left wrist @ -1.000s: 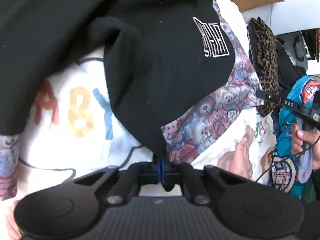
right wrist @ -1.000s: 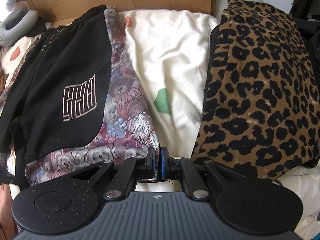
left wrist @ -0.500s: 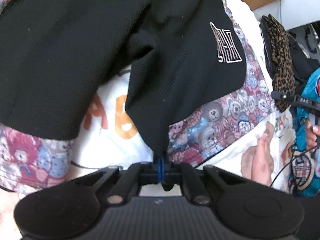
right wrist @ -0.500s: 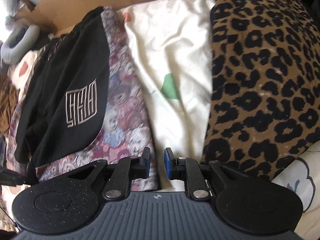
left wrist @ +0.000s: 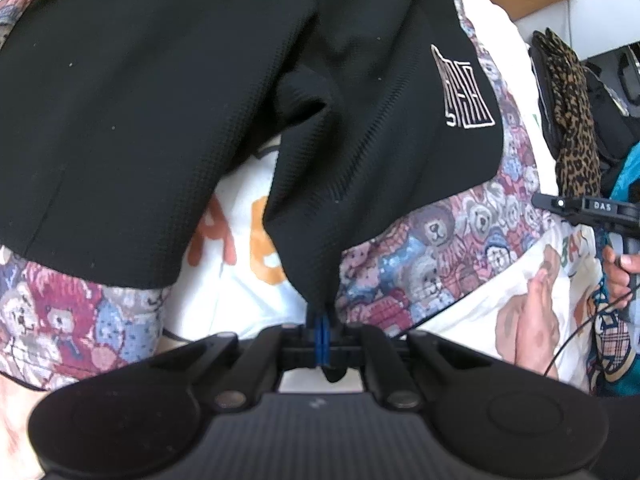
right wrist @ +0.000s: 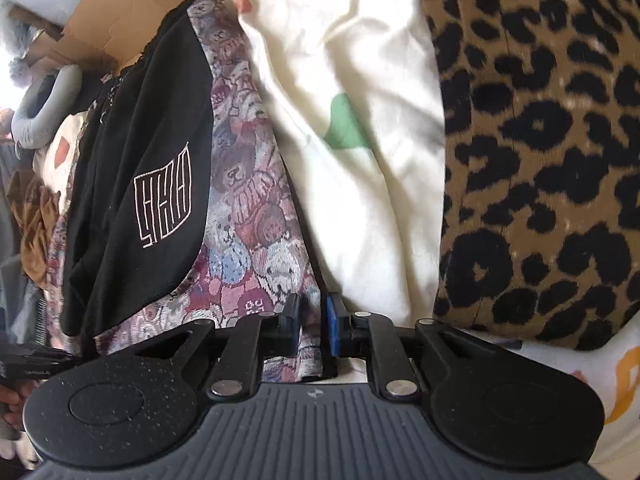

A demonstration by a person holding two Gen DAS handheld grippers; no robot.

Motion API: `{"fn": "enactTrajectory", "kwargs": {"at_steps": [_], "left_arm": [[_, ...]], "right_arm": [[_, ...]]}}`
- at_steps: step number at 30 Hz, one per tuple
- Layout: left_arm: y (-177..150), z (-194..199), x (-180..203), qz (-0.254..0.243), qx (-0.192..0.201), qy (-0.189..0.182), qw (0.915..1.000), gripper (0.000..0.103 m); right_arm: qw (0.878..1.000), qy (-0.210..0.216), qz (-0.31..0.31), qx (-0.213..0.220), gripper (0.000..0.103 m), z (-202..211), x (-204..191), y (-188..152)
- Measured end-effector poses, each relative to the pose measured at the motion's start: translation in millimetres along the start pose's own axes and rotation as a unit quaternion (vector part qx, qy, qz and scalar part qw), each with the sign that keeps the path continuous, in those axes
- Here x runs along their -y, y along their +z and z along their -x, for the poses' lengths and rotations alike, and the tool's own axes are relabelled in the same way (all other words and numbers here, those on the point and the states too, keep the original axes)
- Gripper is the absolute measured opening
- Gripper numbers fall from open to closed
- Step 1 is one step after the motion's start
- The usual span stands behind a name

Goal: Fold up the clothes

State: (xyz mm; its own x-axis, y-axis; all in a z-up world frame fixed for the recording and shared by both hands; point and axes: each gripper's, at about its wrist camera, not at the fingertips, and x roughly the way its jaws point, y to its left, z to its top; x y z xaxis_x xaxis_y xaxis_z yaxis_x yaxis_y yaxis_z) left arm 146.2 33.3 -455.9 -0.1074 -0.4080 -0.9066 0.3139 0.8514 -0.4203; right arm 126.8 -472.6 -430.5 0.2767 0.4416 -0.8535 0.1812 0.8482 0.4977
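**Mia:** Left wrist view first. What did the left gripper (left wrist: 322, 322) have?

**Sam:** Its two blue pads were pressed tight together, right at the tip. They pinched a point of the black shorts (left wrist: 168, 112). The black cloth spread out up and away from the pads, and it filled most of the picture.

**Mia:** What was past the pads?

**Sam:** Just beyond them, on both sides, was the teddy bear trim (left wrist: 436, 252) of the shorts. Between the two legs you could see a white sheet (left wrist: 240, 208) with orange letters. Farther off to the right was a white logo (left wrist: 464, 96) on the black cloth. Far right, a hand (left wrist: 618, 272) held the other tool.

**Mia:** And the right gripper (right wrist: 313, 322)?

**Sam:** Its jaws had just been opening. There was a small gap between the blue pads. The bear-print edge of the shorts lay in that gap, but I could not tell if the pads touched it.

**Mia:** What was ahead of it?

**Sam:** The shorts ran up to the left. Straight ahead was the cream sheet with a green spot (right wrist: 346, 124). Close on the right sat a leopard print cloth (right wrist: 552, 152). Far off at the top was brown cardboard (right wrist: 132, 8).
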Motion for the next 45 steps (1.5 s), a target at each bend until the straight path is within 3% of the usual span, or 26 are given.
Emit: {"fn": "enactTrajectory", "kwargs": {"at_steps": [1, 2, 4, 14, 26, 36, 45], "left_arm": [[-0.3, 0.2, -0.4, 0.000, -0.001, -0.001, 1.0000, 0.001], [-0.3, 1.2, 0.0, 0.000, -0.002, -0.003, 1.0000, 0.001], [-0.3, 3.5, 0.9, 0.002, -0.005, -0.008, 1.0000, 0.001], [10.0, 36.0, 20.6, -0.037, -0.010, -0.069, 0.9969, 0.001], [14.2, 27.0, 32.6, -0.056, -0.016, -0.109, 0.9924, 0.001], [7.4, -21.0, 44.4, -0.070, -0.043, -0.115, 0.9899, 0.001], [0.7, -56.4, 35.8, -0.080, -0.062, -0.083, 0.9914, 0.001]], "right_arm": [[1.000, 0.003, -0.001, -0.004, 0.016, -0.1, 0.5, 0.1], [1.000, 0.006, -0.002, -0.009, 0.004, -0.1, 0.9, 0.2], [1.000, 0.004, 0.005, -0.012, 0.002, 3.2, -3.2, 0.5], [0.998, -0.016, 0.060, 0.026, 0.002, 77.0, -53.1, 13.2], [0.991, -0.048, 0.114, 0.054, 0.001, 133.9, -78.1, 30.6], [0.985, -0.125, 0.115, 0.042, 0.001, 112.6, -45.8, 31.4], [0.977, -0.174, 0.120, 0.009, 0.001, 55.3, -18.4, 15.8]]}}
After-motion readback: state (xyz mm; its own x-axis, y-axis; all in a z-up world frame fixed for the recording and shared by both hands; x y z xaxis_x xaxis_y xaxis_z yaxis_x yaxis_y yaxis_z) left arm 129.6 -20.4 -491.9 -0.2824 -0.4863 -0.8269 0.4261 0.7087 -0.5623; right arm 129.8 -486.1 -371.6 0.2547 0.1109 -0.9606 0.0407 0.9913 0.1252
